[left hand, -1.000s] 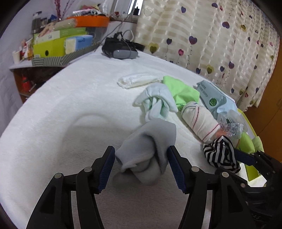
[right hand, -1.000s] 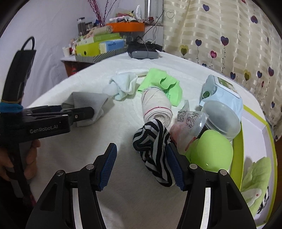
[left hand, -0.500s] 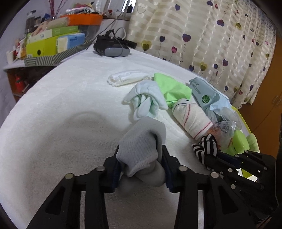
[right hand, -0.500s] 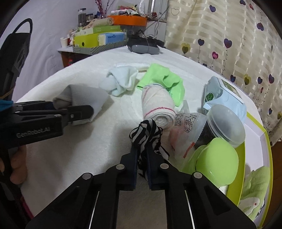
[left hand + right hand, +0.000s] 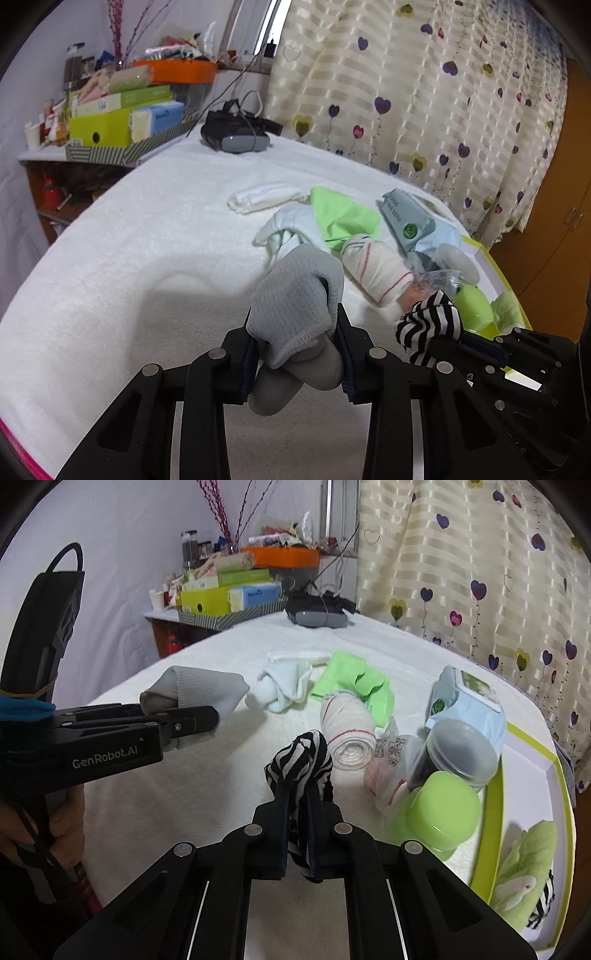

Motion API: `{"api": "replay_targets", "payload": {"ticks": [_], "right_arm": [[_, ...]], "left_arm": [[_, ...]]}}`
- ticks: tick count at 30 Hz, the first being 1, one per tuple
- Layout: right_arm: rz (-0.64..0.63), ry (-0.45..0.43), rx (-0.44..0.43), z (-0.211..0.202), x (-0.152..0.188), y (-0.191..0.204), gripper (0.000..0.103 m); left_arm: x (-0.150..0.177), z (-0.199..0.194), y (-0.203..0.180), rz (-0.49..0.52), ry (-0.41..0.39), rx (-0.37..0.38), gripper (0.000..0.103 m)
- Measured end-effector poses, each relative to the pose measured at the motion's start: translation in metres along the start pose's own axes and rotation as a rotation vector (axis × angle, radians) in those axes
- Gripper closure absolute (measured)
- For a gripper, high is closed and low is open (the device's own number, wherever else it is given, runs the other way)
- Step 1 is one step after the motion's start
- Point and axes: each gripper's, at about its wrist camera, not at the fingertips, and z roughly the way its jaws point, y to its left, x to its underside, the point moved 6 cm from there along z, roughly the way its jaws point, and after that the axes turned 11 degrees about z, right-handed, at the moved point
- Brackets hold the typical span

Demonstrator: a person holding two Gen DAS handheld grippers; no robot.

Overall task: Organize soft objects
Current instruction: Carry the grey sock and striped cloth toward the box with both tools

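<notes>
I'm working in what looks like a lived-in home bedroom: the surface under me is a bed spread with a fluffy white blanket (image 5: 147, 258), and right behind it hangs a cream striped curtain (image 5: 424, 92) printed with little hearts. Beyond the bed's far corner stands a cluttered side shelf (image 5: 207, 622) stacked with green boxes (image 5: 221, 594), a tissue pack (image 5: 255, 592), an orange tray (image 5: 280, 555) and jars, with pink decorative twigs (image 5: 221, 513) rising above it. A black headset (image 5: 236, 134) with its cable lies on the bed's far end, and a wooden cupboard door (image 5: 554, 229) shows beside the curtain.
</notes>
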Motion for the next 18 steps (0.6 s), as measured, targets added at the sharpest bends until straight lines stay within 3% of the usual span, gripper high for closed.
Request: {"api": "replay_targets", "payload": {"ticks": [18], "right_arm": [[0.103, -0.111, -0.048, -0.051, 0.001, -0.025, 0.095]], "left_arm": [[-0.009, -0.037, -0.042, 0.059, -0.061, 0.028, 0.069]]}}
